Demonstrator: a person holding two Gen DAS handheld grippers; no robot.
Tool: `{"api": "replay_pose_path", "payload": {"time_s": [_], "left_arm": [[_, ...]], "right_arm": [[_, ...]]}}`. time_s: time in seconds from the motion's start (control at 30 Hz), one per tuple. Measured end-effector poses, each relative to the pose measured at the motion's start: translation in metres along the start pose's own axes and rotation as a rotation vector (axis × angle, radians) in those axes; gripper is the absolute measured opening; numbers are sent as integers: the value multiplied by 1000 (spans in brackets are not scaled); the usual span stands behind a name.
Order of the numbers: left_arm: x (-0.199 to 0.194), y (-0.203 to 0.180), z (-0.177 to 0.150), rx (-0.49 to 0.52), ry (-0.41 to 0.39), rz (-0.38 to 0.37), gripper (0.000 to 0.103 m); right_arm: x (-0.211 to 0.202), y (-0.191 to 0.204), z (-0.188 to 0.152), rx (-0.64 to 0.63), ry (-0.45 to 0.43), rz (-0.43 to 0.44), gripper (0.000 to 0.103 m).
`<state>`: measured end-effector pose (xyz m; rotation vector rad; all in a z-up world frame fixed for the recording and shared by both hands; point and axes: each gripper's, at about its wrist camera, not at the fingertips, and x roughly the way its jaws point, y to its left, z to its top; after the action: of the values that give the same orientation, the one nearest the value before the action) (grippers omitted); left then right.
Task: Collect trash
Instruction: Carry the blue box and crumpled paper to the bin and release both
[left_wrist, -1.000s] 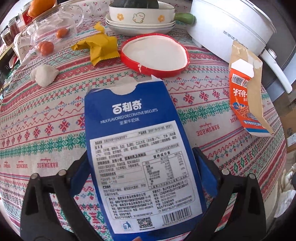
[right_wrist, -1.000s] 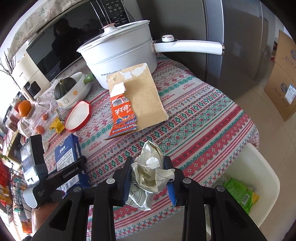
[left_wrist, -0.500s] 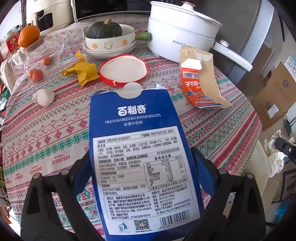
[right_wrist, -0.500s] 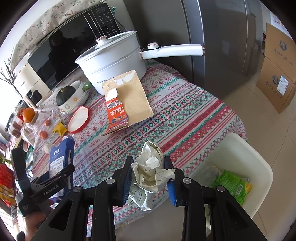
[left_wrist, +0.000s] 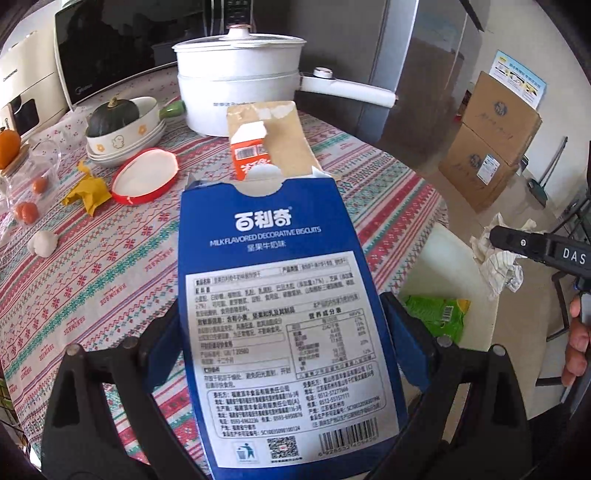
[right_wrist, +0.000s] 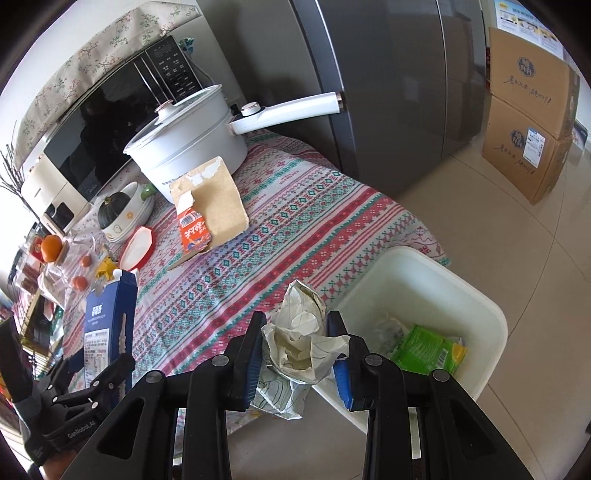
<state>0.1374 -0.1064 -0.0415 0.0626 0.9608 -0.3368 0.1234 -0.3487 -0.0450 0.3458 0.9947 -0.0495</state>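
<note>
From the left wrist, the left gripper pinches a flat blue cardboard biscuit box held above the patterned tablecloth, left of the white plastic bin.

From the right wrist, the right gripper clamps a crumpled white paper wrapper beside the bin's near rim.

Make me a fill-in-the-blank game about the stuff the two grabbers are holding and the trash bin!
1. The left gripper is holding a biscuit box whose colour is ____.
2. The right gripper is squeezing a crumpled ____ wrapper.
3. Inside the white bin lies a snack bag whose colour is ____.
4. On the table, the dark squash sits in a ____.

Missing words: blue; paper; green; bowl
</note>
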Motion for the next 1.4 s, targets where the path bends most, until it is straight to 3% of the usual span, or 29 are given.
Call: {"api": "replay_pose_path", "payload": {"time_s": [0.47,0.77,0.9,0.93,1.0,1.4], "left_arm": [[35,-111,-9,193,67,-188,96],[59,-149,-16,226,115,-243,97],[67,-159,-18,227,132,-248,97],[69,-161,-18,227,136,-249,97],[71,-163,-19,228,141,-252,97],[97,-186,-22,250,188,-274,97]], "right_arm": [[-3,-89,-19,70,42,-98,35],[5,-141,-26,121,86,-162,35],[7,-148,-23,138,83,-151,43],[7,-149,-22,142,84,-142,49],[4,-151,-20,160,77,-134,71],[-18,-174,-22,222,38,-149,74]]}}
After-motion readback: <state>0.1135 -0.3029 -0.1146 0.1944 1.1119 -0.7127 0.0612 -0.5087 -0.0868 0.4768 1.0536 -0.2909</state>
